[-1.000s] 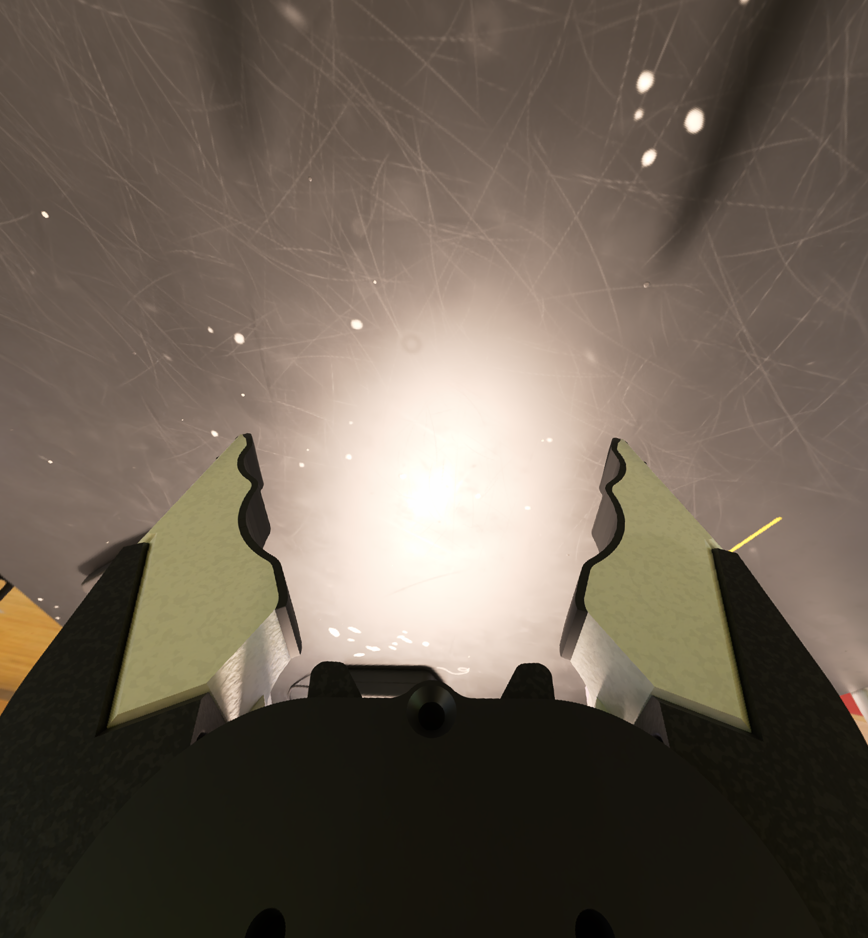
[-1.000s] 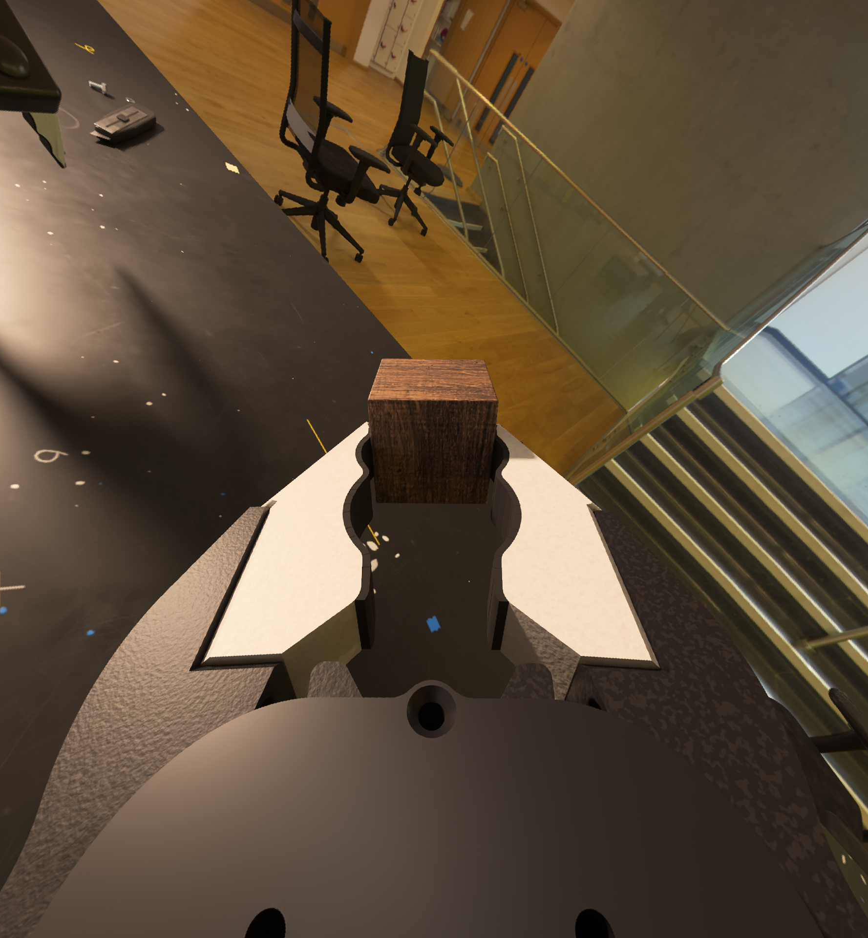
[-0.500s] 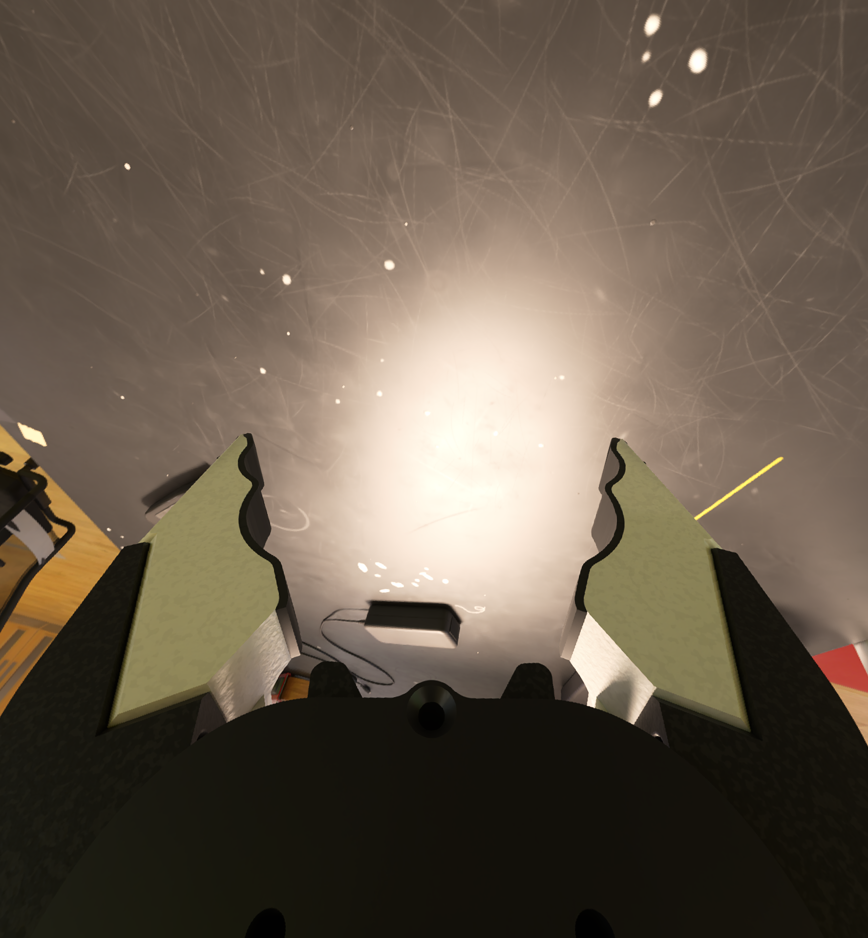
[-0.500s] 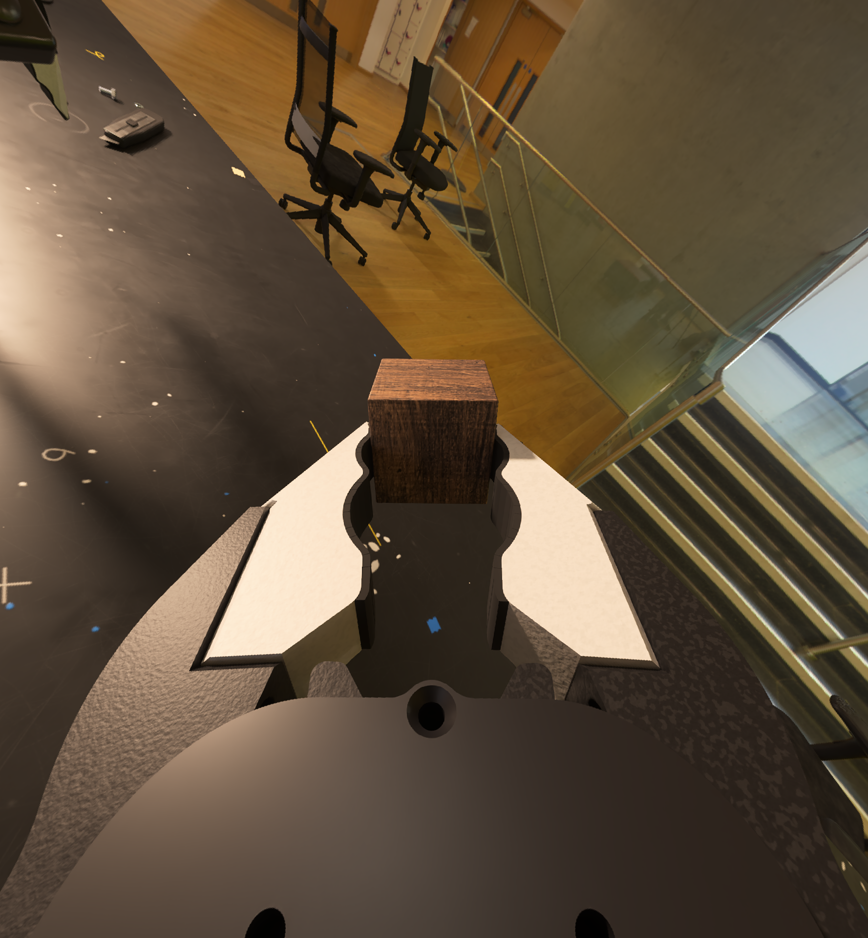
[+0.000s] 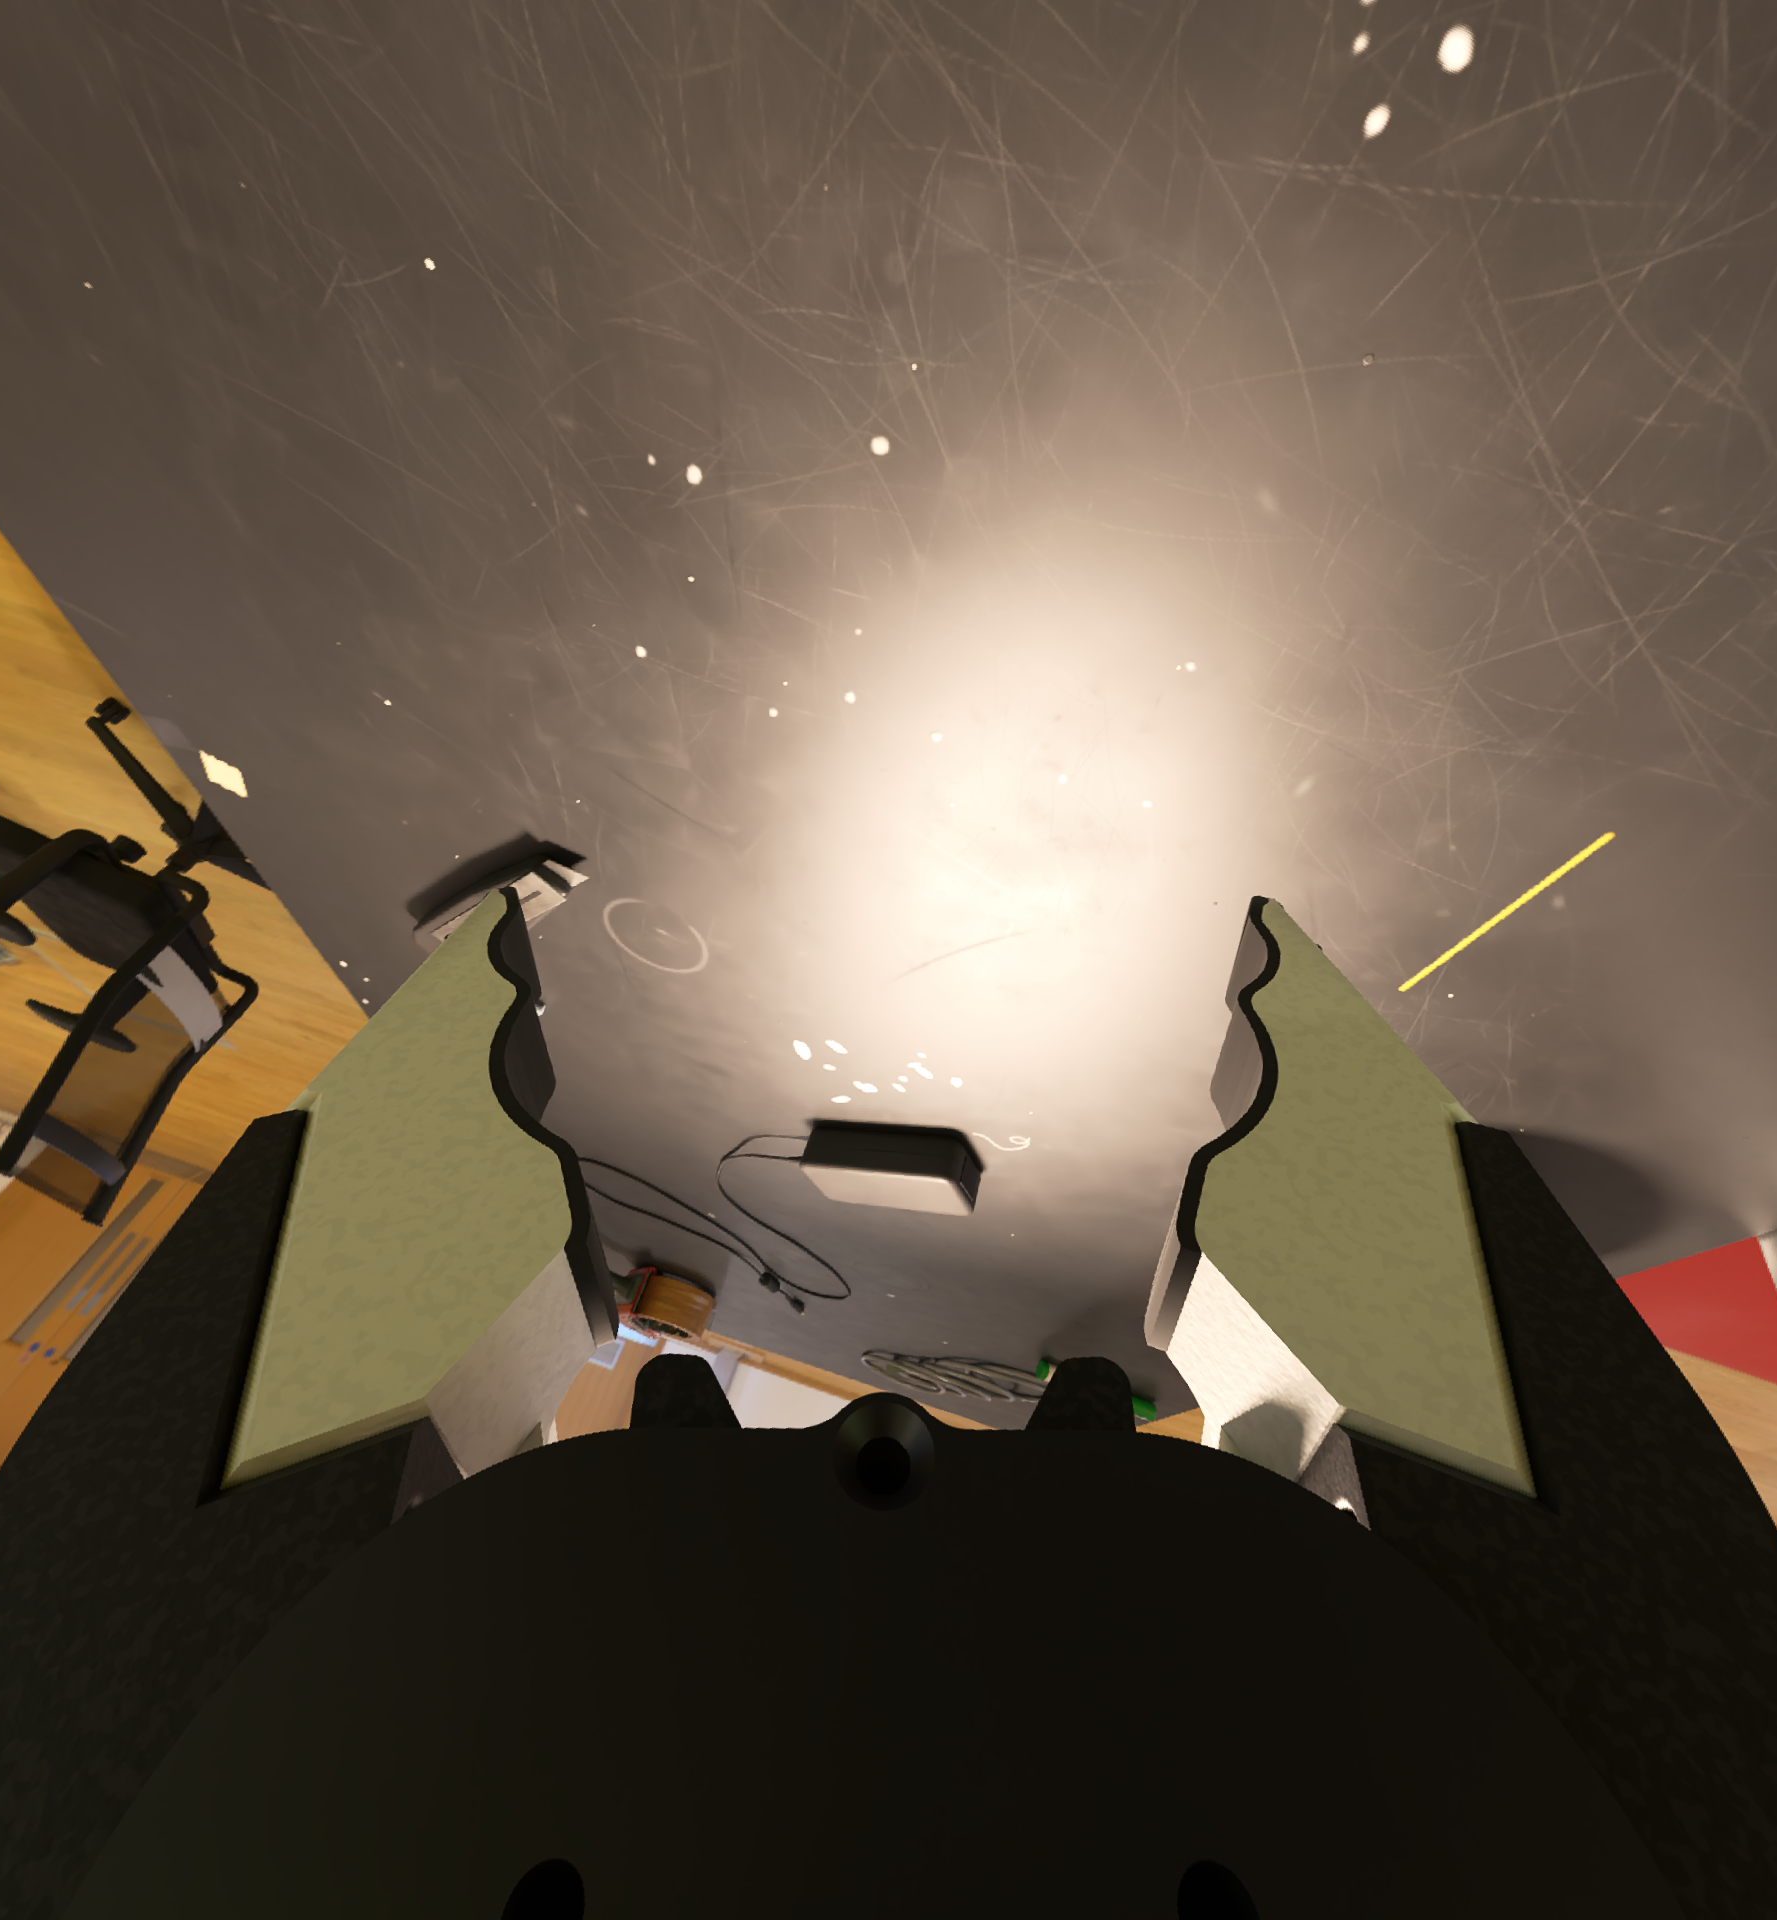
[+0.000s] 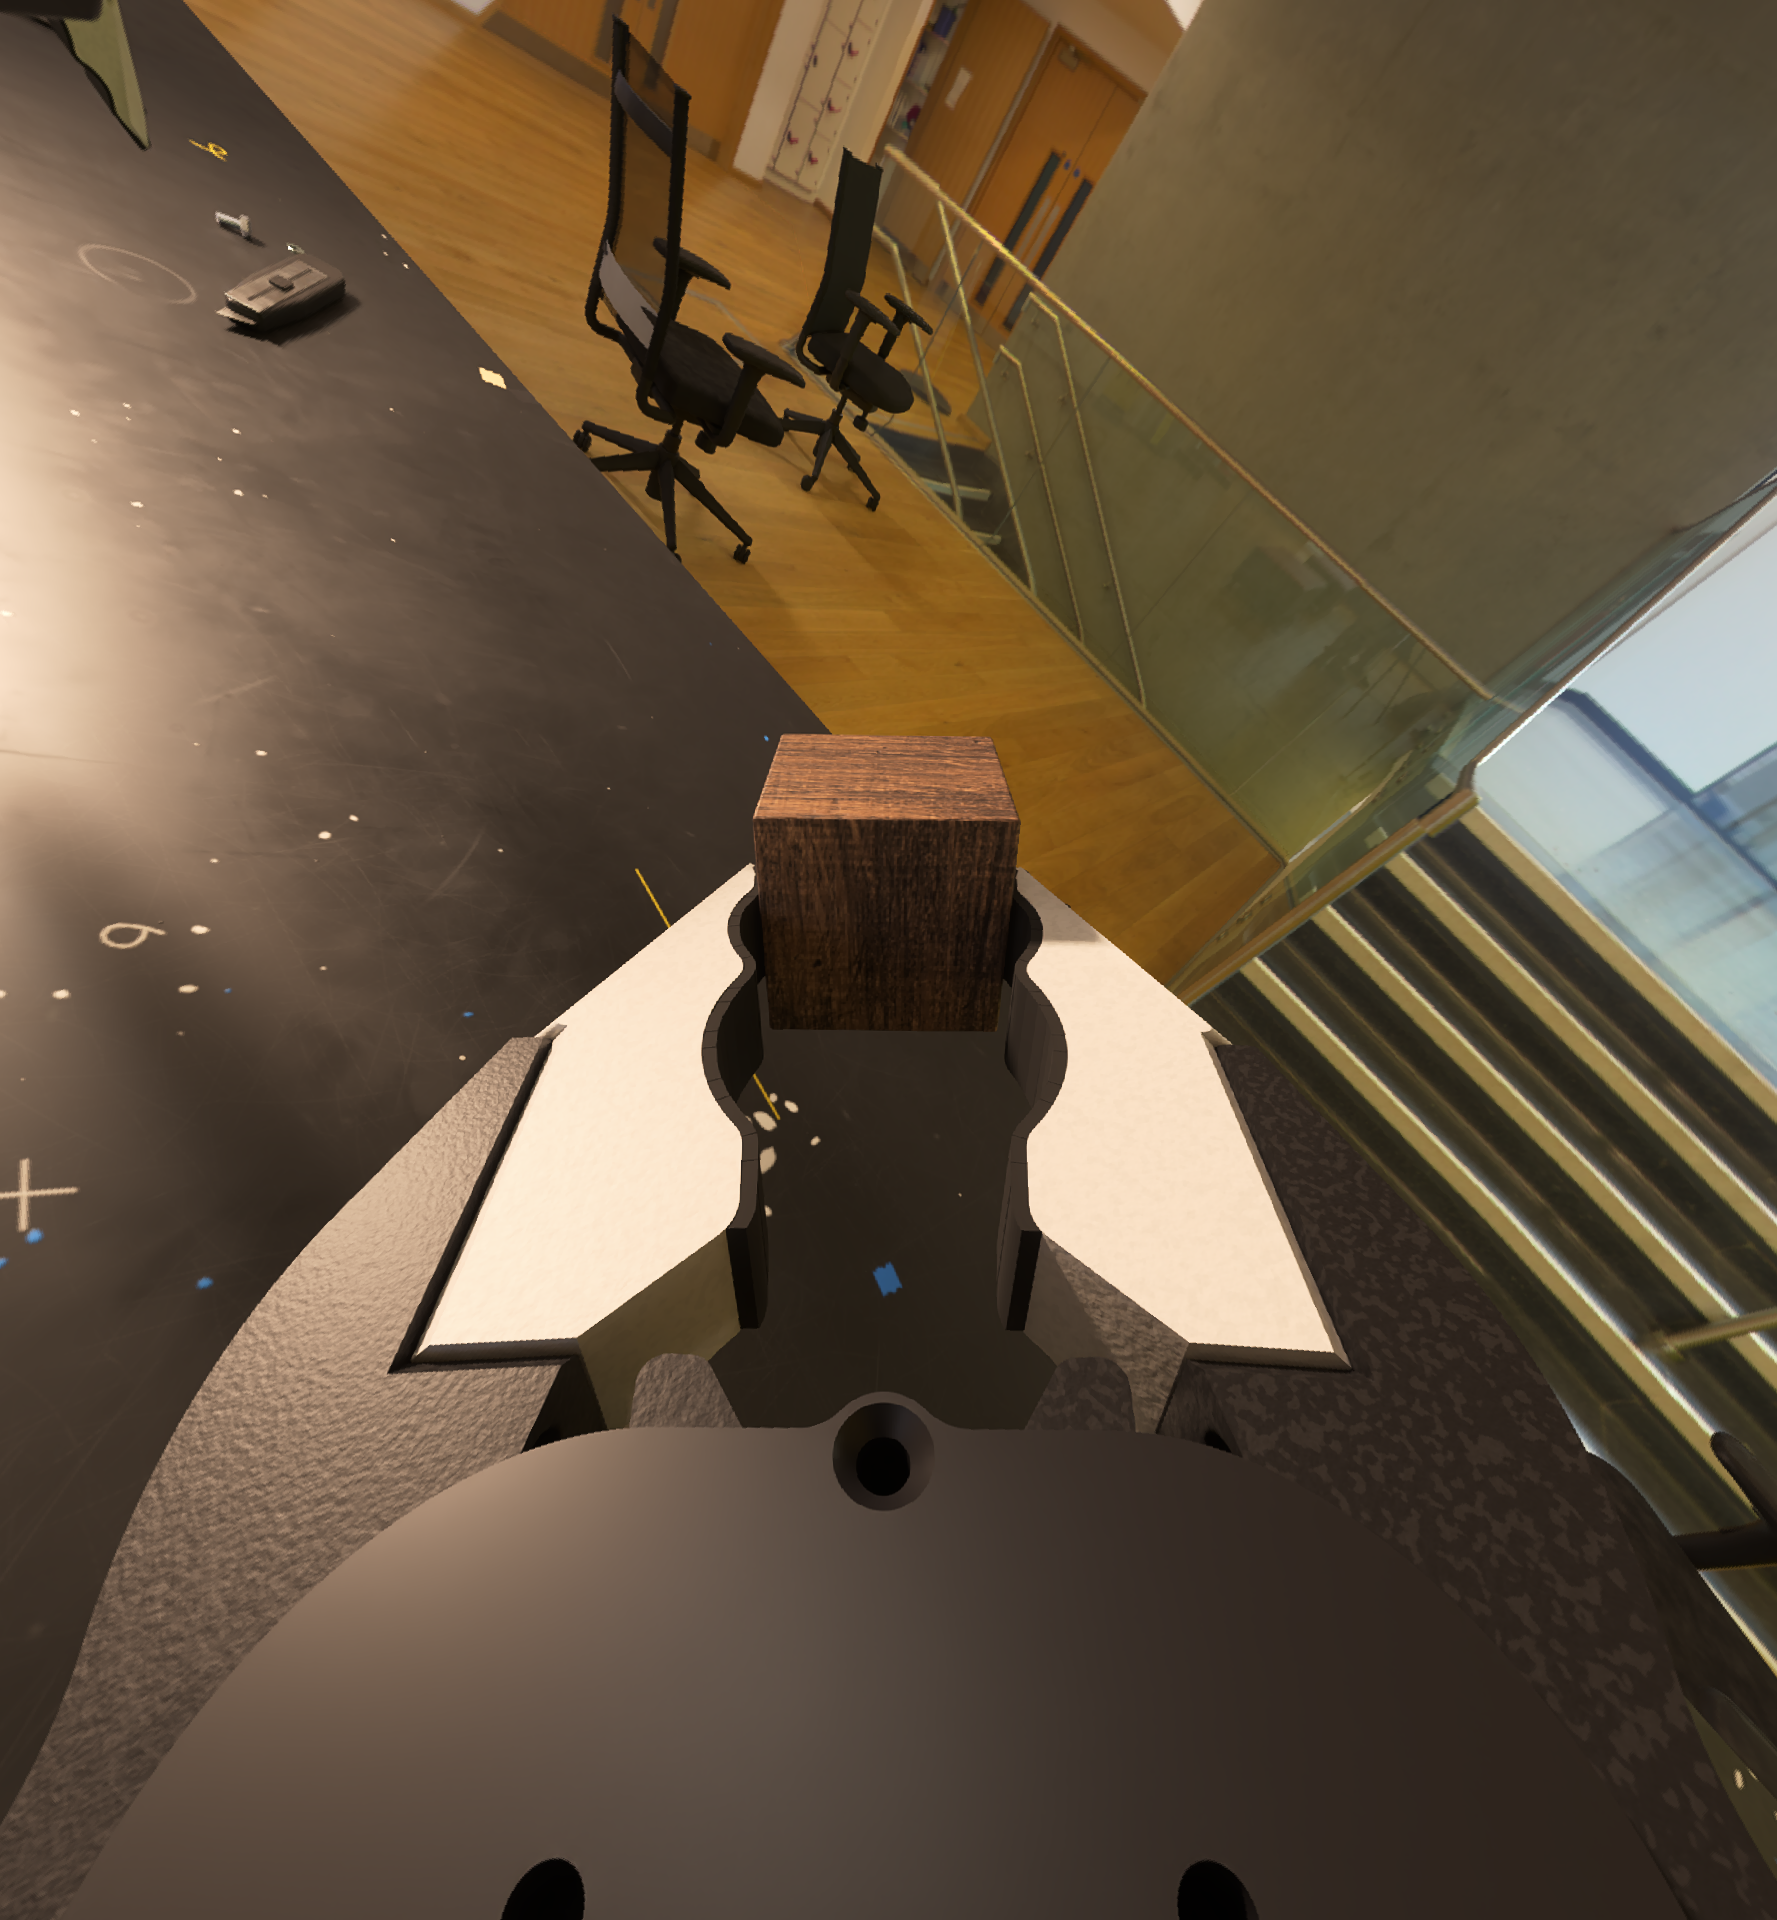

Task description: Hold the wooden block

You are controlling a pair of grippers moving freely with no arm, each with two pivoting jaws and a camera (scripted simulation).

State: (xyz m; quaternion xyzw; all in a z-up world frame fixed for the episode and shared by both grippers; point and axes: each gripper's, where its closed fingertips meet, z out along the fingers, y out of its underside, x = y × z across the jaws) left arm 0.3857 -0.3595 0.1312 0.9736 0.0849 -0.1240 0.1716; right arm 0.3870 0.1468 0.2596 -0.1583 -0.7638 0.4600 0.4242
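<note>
Left claw (image 5: 882, 914) had tilted, bringing a black adapter (image 5: 889, 1166) into lower centre; it gaped wide, empty. Right claw (image 6: 884, 914) was unchanged, clamped on the wooden block (image 6: 884, 914) at frame centre, above the dark surface (image 6: 240, 675). Block looked rigid, light, grippy; flat side faces suit gripping.

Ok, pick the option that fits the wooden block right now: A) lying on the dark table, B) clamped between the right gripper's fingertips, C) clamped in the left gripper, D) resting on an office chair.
B: the wooden block sits pinched at the tips of the right gripper, while the left gripper is wide open and empty.
</note>
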